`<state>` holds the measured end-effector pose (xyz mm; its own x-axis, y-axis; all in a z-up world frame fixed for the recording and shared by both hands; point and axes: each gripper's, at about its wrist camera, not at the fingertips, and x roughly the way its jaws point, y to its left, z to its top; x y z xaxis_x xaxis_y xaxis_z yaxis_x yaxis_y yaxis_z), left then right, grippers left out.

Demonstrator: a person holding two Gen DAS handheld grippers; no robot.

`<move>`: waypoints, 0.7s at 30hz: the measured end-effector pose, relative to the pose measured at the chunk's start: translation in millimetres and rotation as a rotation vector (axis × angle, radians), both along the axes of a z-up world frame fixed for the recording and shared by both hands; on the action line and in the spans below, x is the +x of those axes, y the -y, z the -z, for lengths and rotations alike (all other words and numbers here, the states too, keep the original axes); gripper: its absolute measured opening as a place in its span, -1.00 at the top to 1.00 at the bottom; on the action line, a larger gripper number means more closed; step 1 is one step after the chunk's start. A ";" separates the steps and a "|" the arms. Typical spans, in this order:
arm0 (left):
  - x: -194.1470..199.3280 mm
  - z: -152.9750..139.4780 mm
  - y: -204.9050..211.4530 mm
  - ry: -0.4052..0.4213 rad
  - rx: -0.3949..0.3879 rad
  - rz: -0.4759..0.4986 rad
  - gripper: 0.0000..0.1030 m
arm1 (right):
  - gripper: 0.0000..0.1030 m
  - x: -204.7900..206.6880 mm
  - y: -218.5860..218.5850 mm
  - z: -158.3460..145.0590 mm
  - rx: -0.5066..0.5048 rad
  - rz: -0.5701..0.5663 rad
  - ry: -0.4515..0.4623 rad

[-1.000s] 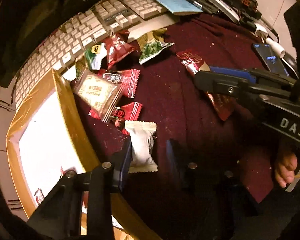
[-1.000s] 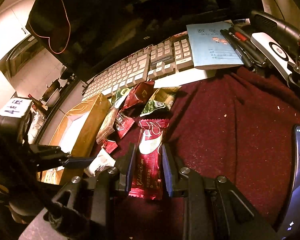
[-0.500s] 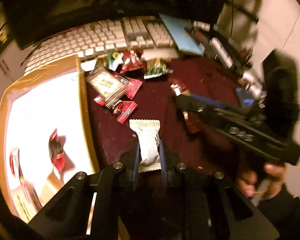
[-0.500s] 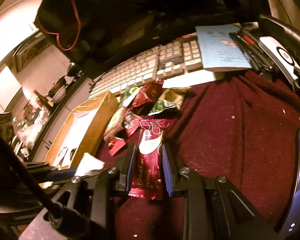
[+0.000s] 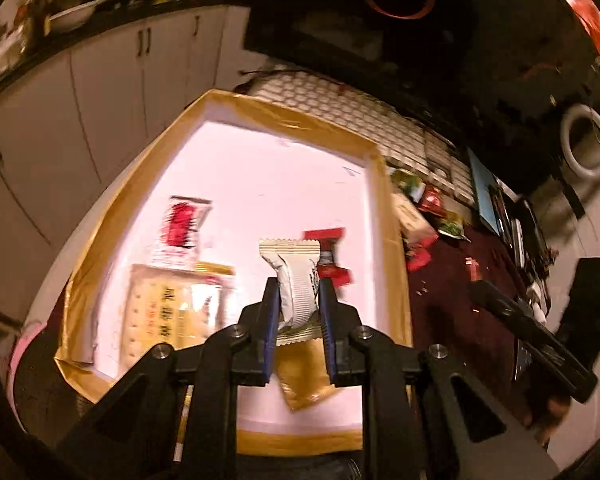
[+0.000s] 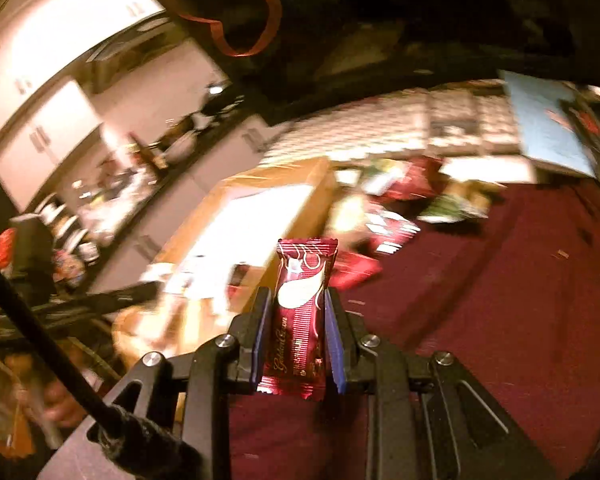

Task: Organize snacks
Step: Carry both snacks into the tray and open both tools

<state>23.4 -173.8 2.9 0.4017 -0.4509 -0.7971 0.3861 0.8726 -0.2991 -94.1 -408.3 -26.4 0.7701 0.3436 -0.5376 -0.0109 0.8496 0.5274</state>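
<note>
Shallow white box with tan taped rim (image 5: pixel 386 216) serves as the collection bin, already containing several packets. Left gripper (image 5: pixel 298 300) clamps a white ridged snack packet (image 5: pixel 294 280) above the box interior, positioned for drop-off. Right gripper (image 6: pixel 296 312) grasps a dark-red foil snack bar (image 6: pixel 302 304) over the maroon cloth (image 6: pixel 500 300), presumably next for the box.

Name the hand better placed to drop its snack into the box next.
Left. Its tool holds the white packet over the box; the right tool grips the red packet above the maroon cloth.
</note>
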 end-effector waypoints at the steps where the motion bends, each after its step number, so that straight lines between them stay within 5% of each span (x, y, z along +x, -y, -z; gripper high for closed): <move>1: 2.4 0.5 -2.7 -0.003 -0.011 -0.007 0.60 | 0.51 3.6 -6.4 -3.0 0.002 -0.020 -0.002; 8: 29.3 3.9 -13.3 -0.033 -0.083 -0.032 0.60 | 0.51 55.3 -51.9 -8.8 -0.082 -0.111 -0.038; 16: 51.8 25.0 3.4 -0.042 0.046 -0.049 0.60 | 0.51 128.6 -50.6 14.7 -0.241 -0.014 -0.204; 19: 55.1 28.5 3.0 -0.049 0.054 -0.049 0.60 | 0.51 140.8 -50.1 24.6 -0.230 -0.048 -0.267; 21: 58.8 33.0 3.7 -0.068 0.060 -0.055 0.60 | 0.51 146.5 -59.1 28.9 -0.311 -0.041 -0.280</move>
<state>82.2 -177.5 -30.0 0.3690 -0.3805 -0.8480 0.3178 0.9090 -0.2696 52.4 -349.2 -55.3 0.5690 0.1592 -0.8068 0.0595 0.9705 0.2335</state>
